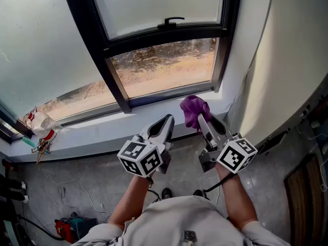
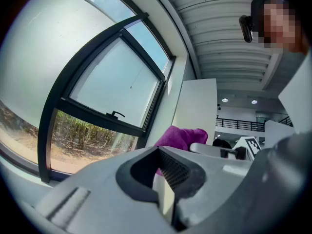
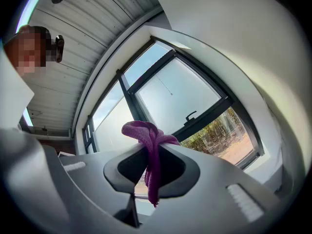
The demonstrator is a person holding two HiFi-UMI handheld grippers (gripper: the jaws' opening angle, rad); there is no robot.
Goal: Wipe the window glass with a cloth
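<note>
My right tool (image 1: 204, 123) pinches the purple cloth (image 1: 193, 108), middle of the picture, just under the window glass (image 1: 166, 65). My left tool (image 1: 163, 125) is closed on nothing. The cloth is off the glass, so all the wiping looks left.

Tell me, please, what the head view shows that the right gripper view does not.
Only the head view: the left gripper and a plastic bottle on the windowsill. Only the right gripper view: the ribbed ceiling overhead. Both: the purple cloth clamped in the right gripper, and the window handle.
</note>
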